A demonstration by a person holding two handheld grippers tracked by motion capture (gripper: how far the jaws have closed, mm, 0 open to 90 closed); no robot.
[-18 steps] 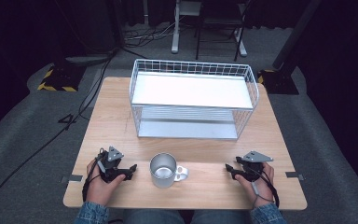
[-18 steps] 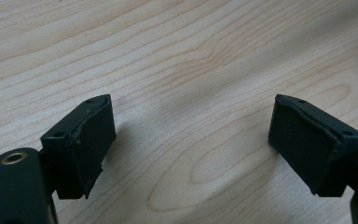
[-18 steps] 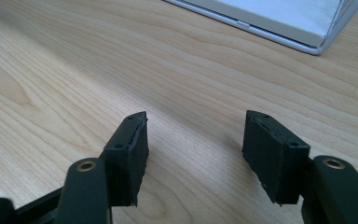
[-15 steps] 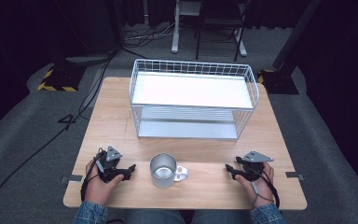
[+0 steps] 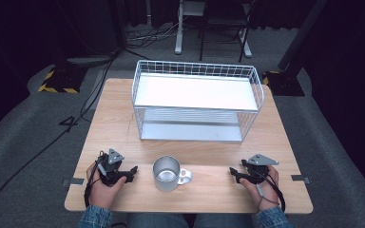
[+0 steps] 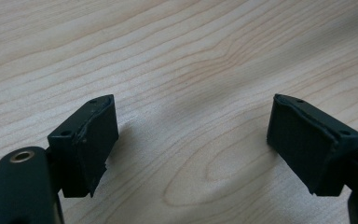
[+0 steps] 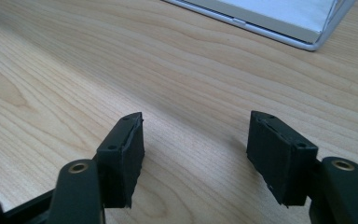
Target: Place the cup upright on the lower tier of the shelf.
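A metal mug (image 5: 167, 173) stands upright near the front edge of the wooden table (image 5: 119, 118), its handle pointing right. My left gripper (image 5: 132, 170) rests on the table just left of the mug, held in a hand. In the left gripper view it (image 6: 191, 140) is open, with bare wood between the jaws. My right gripper (image 5: 233, 173) lies on the table to the right of the mug, a short gap from the handle. In its own view it (image 7: 196, 154) is open over bare wood too.
A white wire rack (image 5: 197, 100) with two shelves stands across the back half of the table; its lower shelf's corner (image 7: 279, 23) shows in the right gripper view. Chair legs and cables lie on the dark floor beyond.
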